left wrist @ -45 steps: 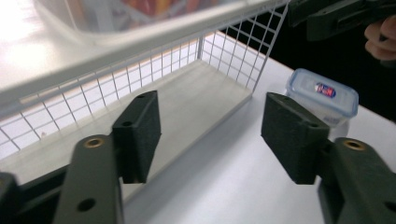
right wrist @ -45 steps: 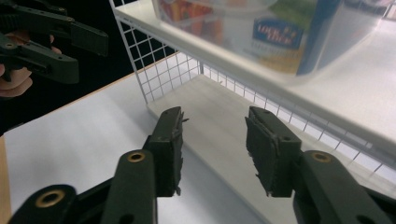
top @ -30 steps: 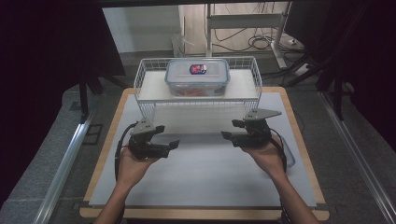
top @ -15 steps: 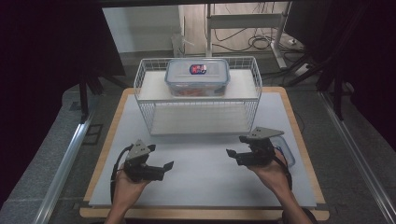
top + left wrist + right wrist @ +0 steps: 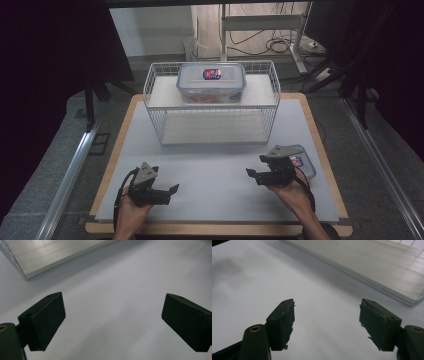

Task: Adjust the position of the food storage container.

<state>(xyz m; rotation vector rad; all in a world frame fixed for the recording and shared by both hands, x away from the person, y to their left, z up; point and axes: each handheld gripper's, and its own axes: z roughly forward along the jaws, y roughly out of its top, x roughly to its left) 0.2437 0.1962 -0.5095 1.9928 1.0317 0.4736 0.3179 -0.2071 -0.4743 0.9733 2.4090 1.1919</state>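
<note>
- The left tool (image 5: 172, 190) sits low over the white surface (image 5: 215, 172), jaws spread wide with nothing between them. The left gripper view shows bare sheet between its pads (image 5: 47, 320).
- The right tool (image 5: 250, 174) is also low, jaws partly open and empty. They have just been narrowing a little, with nothing between them.
- A second lidded box (image 5: 300, 162) lies just behind the right tool, partly hidden by the hand, so a careless backward swing of the wrist could knock it off the surface's edge.
- The clear lidded container (image 5: 211, 82) sits well ahead of both tools, on top of the wire rack (image 5: 215, 117).
- Likely risk: reaching under or over the rack, a jaw could catch the wire mesh and drag the rack, tipping the container.
- The trailing cables could snag the surface's near edge.
</note>
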